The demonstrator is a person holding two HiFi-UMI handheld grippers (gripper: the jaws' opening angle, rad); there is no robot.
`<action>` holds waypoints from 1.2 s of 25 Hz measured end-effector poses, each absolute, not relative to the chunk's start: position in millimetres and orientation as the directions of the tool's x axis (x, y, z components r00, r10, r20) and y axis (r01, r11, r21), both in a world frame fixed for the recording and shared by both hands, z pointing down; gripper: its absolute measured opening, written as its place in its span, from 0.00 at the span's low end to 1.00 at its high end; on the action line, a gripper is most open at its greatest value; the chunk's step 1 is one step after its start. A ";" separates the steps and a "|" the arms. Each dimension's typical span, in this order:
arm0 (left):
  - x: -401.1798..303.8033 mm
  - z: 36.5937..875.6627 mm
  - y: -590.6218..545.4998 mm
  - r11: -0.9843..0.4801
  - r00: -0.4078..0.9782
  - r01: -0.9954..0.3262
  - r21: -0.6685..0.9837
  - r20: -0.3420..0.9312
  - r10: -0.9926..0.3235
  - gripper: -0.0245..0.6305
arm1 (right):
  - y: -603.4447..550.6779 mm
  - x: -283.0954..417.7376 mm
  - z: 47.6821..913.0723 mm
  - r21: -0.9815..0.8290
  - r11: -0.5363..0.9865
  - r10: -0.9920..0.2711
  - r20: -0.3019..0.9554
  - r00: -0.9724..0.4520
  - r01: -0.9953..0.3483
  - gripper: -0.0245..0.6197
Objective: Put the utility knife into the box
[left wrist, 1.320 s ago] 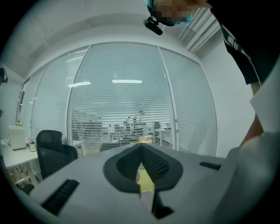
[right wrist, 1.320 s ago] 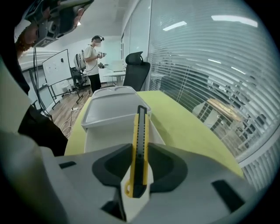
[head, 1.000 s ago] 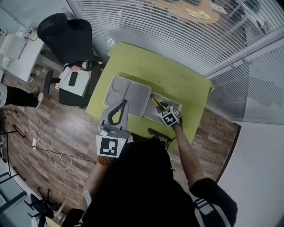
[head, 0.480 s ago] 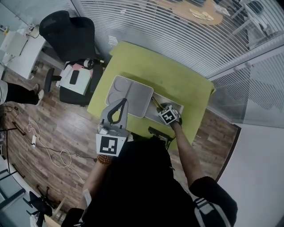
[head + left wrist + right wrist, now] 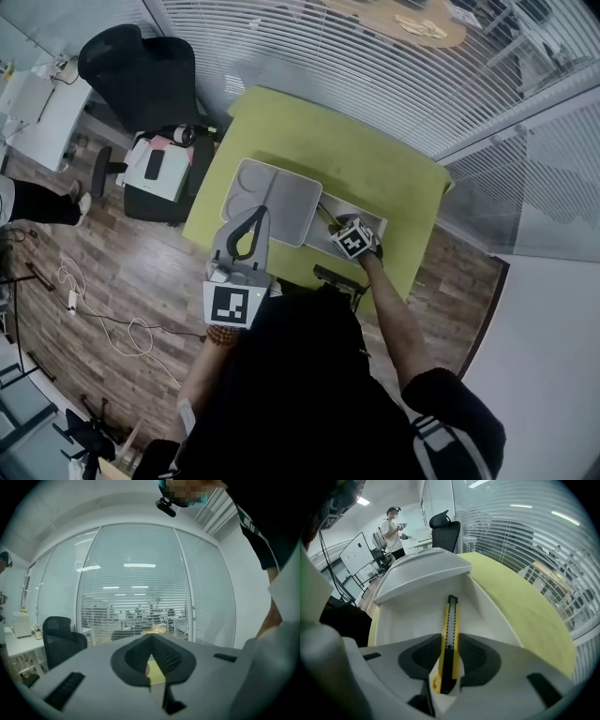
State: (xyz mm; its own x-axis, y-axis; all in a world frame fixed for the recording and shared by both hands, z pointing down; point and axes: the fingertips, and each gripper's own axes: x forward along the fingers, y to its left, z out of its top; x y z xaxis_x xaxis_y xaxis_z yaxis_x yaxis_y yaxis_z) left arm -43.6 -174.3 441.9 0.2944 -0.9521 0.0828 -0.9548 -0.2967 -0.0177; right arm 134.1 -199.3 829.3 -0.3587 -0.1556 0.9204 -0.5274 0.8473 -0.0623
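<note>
Utility knife: yellow, clamped in the right gripper. Its tip reaches over the white box, midway between the side walls; contact with the floor is unclear. Lid: open, at left. Left gripper: jaws together, empty, over the near-left edge of the green table.

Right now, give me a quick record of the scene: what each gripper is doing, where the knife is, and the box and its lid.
right gripper: shut on the utility knife, near its rear end
utility knife: yellow and black, pointing into the box, not yet let go
box: white, open, on the green table
lid: open, lying to the box's left in the head view
left gripper: shut, empty, held over the table's near edge
</note>
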 end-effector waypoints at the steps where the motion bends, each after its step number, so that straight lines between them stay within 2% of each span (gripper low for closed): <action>1: -42.4 442.9 -173.9 -0.300 0.297 -0.954 -0.020 0.082 -0.951 0.04 | -199.5 133.9 829.9 -0.062 0.847 -0.156 0.920 -0.359 -0.528 0.22; 8: -38.4 439.2 -169.5 -0.315 0.313 -0.949 -0.017 0.074 -0.947 0.04 | -200.4 131.7 816.0 -0.051 0.851 -0.202 0.887 -0.415 -0.523 0.24; 15: -35.5 436.4 -169.1 -0.338 0.336 -0.941 -0.030 0.057 -0.940 0.04 | -219.8 128.1 768.2 -0.041 0.819 -0.315 0.801 -0.509 -0.572 0.22; 30: -25.1 416.4 -187.5 -0.404 0.405 -0.914 -0.046 -0.007 -0.915 0.04 | -261.1 110.0 593.3 0.102 0.735 -0.628 0.476 -0.616 -0.670 0.13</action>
